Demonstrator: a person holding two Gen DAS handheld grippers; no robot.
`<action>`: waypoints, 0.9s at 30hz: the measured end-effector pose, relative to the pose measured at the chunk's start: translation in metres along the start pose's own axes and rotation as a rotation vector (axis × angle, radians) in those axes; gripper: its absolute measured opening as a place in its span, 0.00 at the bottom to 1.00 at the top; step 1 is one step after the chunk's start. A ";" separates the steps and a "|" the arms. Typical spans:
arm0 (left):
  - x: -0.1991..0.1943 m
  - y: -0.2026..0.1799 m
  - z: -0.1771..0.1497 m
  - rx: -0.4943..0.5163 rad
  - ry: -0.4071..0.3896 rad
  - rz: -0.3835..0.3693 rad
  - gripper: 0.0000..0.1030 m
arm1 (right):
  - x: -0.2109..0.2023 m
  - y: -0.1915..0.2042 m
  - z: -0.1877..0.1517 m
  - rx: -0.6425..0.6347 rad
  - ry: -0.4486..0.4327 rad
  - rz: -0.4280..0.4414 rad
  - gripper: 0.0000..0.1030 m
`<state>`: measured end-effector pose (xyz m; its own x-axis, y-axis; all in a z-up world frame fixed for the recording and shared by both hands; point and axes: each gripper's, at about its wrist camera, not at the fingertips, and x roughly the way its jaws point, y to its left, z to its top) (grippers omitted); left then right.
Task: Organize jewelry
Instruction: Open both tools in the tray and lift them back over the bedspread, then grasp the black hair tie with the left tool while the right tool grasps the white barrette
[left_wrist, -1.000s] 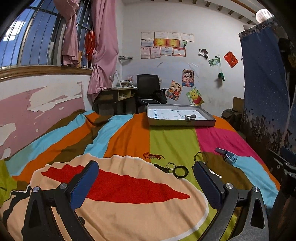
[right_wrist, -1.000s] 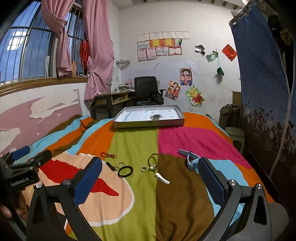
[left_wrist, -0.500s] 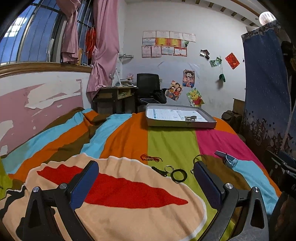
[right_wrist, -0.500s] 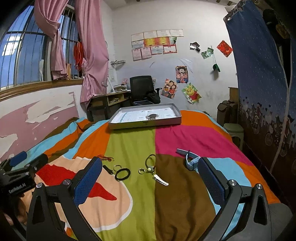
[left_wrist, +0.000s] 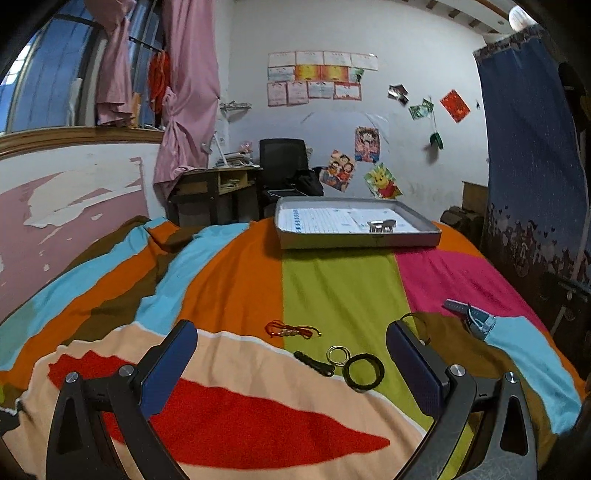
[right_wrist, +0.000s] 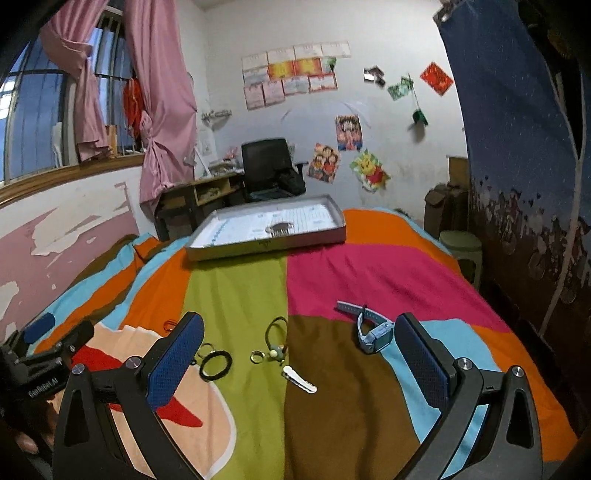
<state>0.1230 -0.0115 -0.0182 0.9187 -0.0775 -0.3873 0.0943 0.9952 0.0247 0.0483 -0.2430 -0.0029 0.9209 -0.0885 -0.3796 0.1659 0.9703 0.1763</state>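
Jewelry lies scattered on a striped bedspread. In the left wrist view I see a red cord bracelet (left_wrist: 293, 329), a black clip (left_wrist: 314, 363), a thin ring (left_wrist: 338, 355), a black ring (left_wrist: 363, 371) and a blue watch (left_wrist: 472, 319). My left gripper (left_wrist: 291, 363) is open and empty just short of them. In the right wrist view my right gripper (right_wrist: 299, 360) is open and empty over a black ring (right_wrist: 215, 364), a small ring (right_wrist: 255, 356), a charm loop (right_wrist: 277, 338), a silver hair clip (right_wrist: 299, 379) and the watch (right_wrist: 371, 332). A grey tray (right_wrist: 258, 243) holds one small metal piece (right_wrist: 280, 228).
The tray (left_wrist: 354, 240) sits at the far end of the bed. A desk (left_wrist: 214, 192) and black chair (left_wrist: 284, 162) stand behind it. A peeling wall runs along the left, a blue curtain (right_wrist: 517, 129) and green stool (right_wrist: 461, 243) on the right. The left gripper (right_wrist: 40, 350) shows at lower left.
Both grippers have moved slightly forward and tilted, so the jewelry sits closer between the fingers. Nothing has been picked up; both stay open.
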 end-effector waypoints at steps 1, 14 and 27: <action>0.006 -0.001 0.000 0.004 0.005 -0.003 1.00 | 0.007 -0.002 0.001 0.004 0.010 0.000 0.99; 0.087 -0.013 -0.024 0.032 0.182 -0.094 1.00 | 0.118 -0.006 0.013 -0.083 0.155 0.070 0.99; 0.124 -0.006 -0.047 -0.069 0.482 -0.286 0.93 | 0.181 0.019 -0.048 -0.177 0.533 0.204 0.82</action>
<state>0.2182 -0.0239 -0.1094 0.5798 -0.3251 -0.7471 0.2735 0.9414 -0.1974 0.2008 -0.2302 -0.1115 0.6167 0.1848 -0.7652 -0.0993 0.9826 0.1573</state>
